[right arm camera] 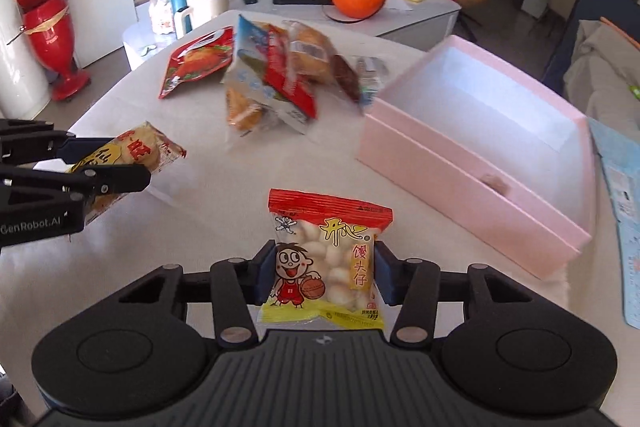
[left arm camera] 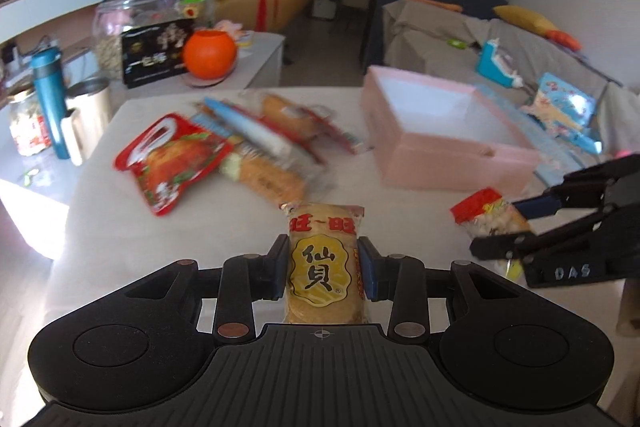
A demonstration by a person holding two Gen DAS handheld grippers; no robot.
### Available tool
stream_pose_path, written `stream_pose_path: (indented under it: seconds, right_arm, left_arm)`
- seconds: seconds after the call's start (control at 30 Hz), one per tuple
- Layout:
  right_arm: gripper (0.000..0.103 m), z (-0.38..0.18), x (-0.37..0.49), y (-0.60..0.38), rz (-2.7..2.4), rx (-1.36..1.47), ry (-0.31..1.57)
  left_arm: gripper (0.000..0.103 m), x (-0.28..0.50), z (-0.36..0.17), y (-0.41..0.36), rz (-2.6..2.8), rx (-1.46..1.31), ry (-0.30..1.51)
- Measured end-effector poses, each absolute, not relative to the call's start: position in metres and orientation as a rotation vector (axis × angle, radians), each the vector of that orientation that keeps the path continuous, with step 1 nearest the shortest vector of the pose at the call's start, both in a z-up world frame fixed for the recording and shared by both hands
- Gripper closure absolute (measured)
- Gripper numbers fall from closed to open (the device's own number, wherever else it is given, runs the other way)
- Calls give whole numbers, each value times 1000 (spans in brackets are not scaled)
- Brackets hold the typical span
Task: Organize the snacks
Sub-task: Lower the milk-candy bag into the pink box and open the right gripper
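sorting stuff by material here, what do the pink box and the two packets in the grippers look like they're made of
Pink box: looks like matte cardboard or paperboard, flat stiff walls, no shine, white inside.
Rice cracker packet in the left gripper: thin clear plastic film with printed label; crackers show through.
Bun snack packet in the right gripper: glossy printed plastic film, crimped top seal, clear window.

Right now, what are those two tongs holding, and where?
Left tongs: rice cracker packet, gripped by its sides. Right tongs: small biscuit bag, by its sides.
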State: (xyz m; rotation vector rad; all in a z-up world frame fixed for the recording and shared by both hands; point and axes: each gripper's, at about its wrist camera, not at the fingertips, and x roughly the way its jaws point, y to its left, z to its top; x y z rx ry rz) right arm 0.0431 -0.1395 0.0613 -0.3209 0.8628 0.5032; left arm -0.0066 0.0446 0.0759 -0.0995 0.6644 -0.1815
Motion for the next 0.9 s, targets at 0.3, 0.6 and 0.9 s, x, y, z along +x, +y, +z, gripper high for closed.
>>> stream_pose_path:
  seconds: [0.3, 0.6, 0.9]
  right_arm:
    - [54, 77, 34, -206, 418, -180, 791]
    - [54, 66, 41, -226, 359, -75, 763]
    - [53, 113, 103, -221, 192, -53, 542]
  left_arm:
    - [59, 123, 139, -33, -459, -225, 527]
    - [61, 133, 89, -33, -339, -183, 549]
    - [61, 96, 63, 22, -192, -185, 611]
